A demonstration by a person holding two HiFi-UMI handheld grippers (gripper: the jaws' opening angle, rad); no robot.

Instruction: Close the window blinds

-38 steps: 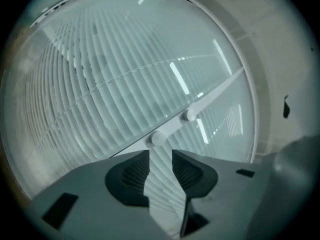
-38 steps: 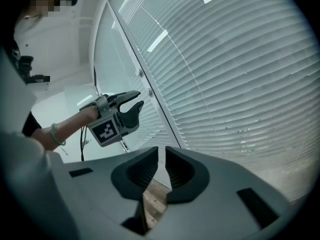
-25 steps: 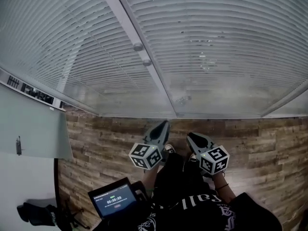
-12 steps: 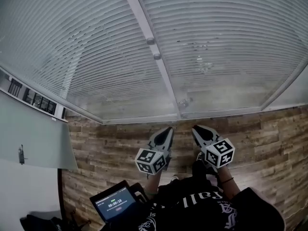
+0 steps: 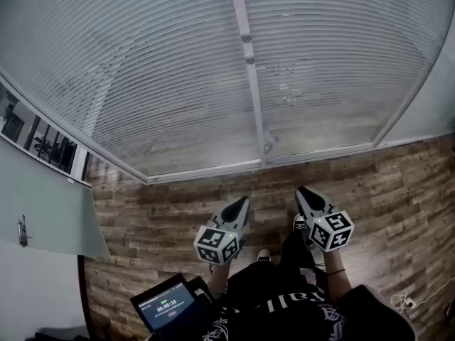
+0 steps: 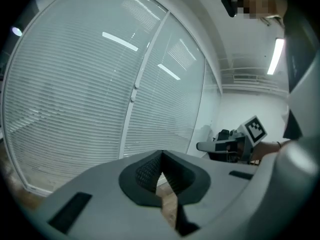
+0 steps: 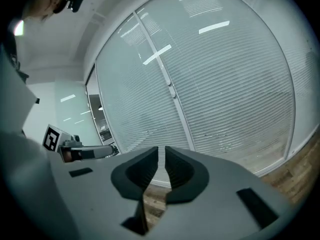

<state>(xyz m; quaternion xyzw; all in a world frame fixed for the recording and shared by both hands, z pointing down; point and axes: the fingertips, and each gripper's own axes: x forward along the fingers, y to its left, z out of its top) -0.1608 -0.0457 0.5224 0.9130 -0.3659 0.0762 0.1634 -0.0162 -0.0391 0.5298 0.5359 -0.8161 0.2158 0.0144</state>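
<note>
White slatted blinds (image 5: pixel 142 84) cover two tall glass panes, split by a white post (image 5: pixel 250 98) that carries two small round knobs (image 5: pixel 247 38). The slats lie flat enough that dim shapes show through. My left gripper (image 5: pixel 245 199) is held low over the wood floor, pointing at the foot of the window, its jaws shut on nothing (image 6: pixel 161 153). Beside it, my right gripper (image 5: pixel 298 189) points the same way, with a narrow empty gap between its jaws (image 7: pixel 161 148). Both are well short of the blinds and touch nothing.
The floor is wood plank (image 5: pixel 163 219). A glass partition with a door handle (image 5: pixel 23 231) stands at the left. A small lit screen (image 5: pixel 165 305) sits at the person's lower left, and a cable (image 5: pixel 409 302) lies on the floor at lower right. A plain wall (image 5: pixel 434 105) bounds the window's right side.
Both grippers and the person have shifted sideways along the window. The post now stands more upright in the head view and the right wall has come in. Jaws look unchanged.
</note>
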